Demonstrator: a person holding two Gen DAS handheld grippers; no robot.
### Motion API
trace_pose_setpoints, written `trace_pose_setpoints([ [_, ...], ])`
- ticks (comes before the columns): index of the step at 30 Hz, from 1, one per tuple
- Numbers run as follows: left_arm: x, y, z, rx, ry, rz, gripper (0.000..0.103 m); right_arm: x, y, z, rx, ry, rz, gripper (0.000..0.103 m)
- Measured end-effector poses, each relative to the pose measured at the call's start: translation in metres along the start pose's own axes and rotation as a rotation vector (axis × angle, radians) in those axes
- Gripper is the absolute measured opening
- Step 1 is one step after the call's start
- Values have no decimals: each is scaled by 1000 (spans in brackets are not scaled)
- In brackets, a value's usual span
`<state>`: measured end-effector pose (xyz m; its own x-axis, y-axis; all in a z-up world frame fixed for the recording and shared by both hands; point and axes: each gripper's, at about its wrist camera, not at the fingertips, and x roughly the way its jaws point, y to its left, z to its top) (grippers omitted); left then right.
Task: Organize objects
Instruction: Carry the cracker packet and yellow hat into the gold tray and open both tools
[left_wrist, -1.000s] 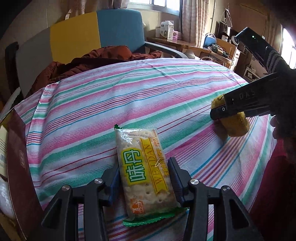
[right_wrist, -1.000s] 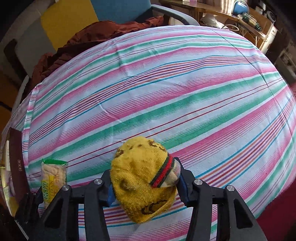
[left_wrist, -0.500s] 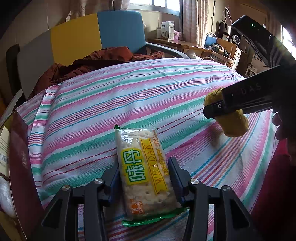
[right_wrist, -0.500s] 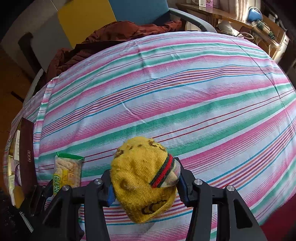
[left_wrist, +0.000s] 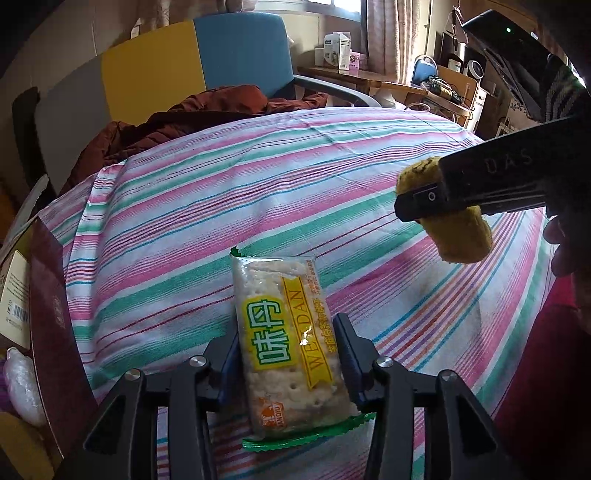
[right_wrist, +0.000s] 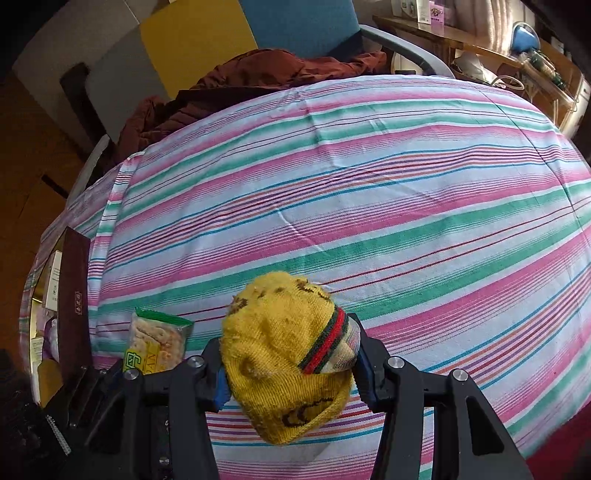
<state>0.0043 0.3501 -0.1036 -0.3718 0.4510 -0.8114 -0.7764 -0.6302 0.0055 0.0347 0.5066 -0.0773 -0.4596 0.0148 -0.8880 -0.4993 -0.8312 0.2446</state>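
My left claw (left_wrist: 288, 354) grips a cracker packet (left_wrist: 286, 343) by its long sides, low over the striped cloth (left_wrist: 207, 206) — my right claw (right_wrist: 288, 369) is clamped on a yellow knit sock (right_wrist: 280, 354), raised clear above the same cloth, right of the packet.

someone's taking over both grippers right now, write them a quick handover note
Left gripper: closed on the cracker packet, which seems held just above the striped cloth.
Right gripper: clamped on the yellow knit hat, lifted clear of the cloth.
Open box with a dark red flap sits at the table's left edge, some items already inside.
Done: both things picked up.
Left: neither is put away yet; the box looks the likely place for them, though that is a guess.
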Motion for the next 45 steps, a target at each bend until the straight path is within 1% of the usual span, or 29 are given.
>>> trace_pose_setpoints([
  [2, -8, 0, -2, 4, 6, -11, 46, 0, 7, -1, -31, 2, 18, 53],
  [5, -28, 3, -6, -8, -17, -31, 46, 0, 14, -4, -61, 13, 27, 53],
  [9, -66, 16, -8, -30, -68, -38, 46, 6, 20, -11, -94, 51, 24, 53],
  [12, -95, 34, -11, -63, -107, -27, 46, 10, 36, -18, -156, 73, 7, 53],
  [15, -116, 57, -17, -110, -134, -11, 46, 8, 57, -24, -200, 73, 19, 53],
  [18, -133, 87, -26, -177, -152, 26, 46, -1, 83, -30, -228, 49, 65, 53],
  [22, -154, 131, -43, -291, -160, 80, 46, -16, 128, -34, -278, 5, 142, 53],
  [24, -167, 152, -53, -335, -176, 124, 46, -24, 154, -37, -316, -13, 184, 53],
  [26, -178, 172, -62, -370, -190, 190, 46, -29, 180, -42, -355, -24, 220, 53],
  [29, -189, 200, -75, -423, -190, 281, 46, -28, 218, -49, -424, -27, 257, 53],
  [31, -192, 216, -84, -454, -181, 330, 46, -23, 239, -54, -466, -18, 266, 53],
  [35, -192, 229, -96, -487, -173, 367, 46, -13, 271, -59, -526, -9, 252, 54],
  [37, -190, 231, -101, -492, -167, 372, 46, -9, 281, -58, -539, -5, 248, 54],
  [45, -177, 241, -107, -521, -144, 339, 46, 4, 305, -48, -572, -6, 214, 55],
])
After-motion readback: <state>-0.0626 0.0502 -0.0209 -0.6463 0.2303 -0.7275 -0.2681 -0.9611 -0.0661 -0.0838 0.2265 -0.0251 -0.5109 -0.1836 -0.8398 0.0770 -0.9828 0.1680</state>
